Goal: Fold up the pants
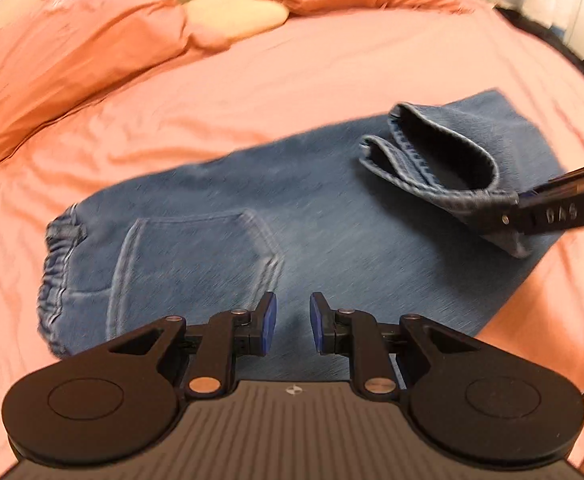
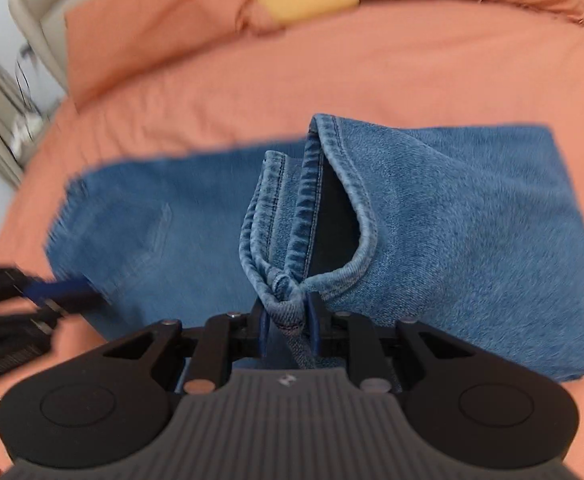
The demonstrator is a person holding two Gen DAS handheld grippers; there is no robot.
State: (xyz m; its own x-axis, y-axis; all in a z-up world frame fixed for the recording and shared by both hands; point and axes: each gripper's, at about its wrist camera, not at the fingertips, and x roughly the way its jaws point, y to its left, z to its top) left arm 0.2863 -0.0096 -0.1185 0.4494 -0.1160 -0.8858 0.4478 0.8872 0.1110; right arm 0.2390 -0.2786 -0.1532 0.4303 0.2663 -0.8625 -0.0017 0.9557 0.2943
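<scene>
Blue denim pants lie flat on the pink bed, waistband at the left and back pocket facing up. My left gripper is open and empty, just above the pants near the pocket. My right gripper is shut on the bunched leg hems and holds them lifted over the pants' right part. In the left wrist view the right gripper enters from the right with the hems. In the right wrist view the left gripper shows blurred at the left.
The pink bedsheet covers the bed. Pink pillows and a pale yellow cushion lie at the head. A beige headboard and room clutter stand beyond the bed's edges.
</scene>
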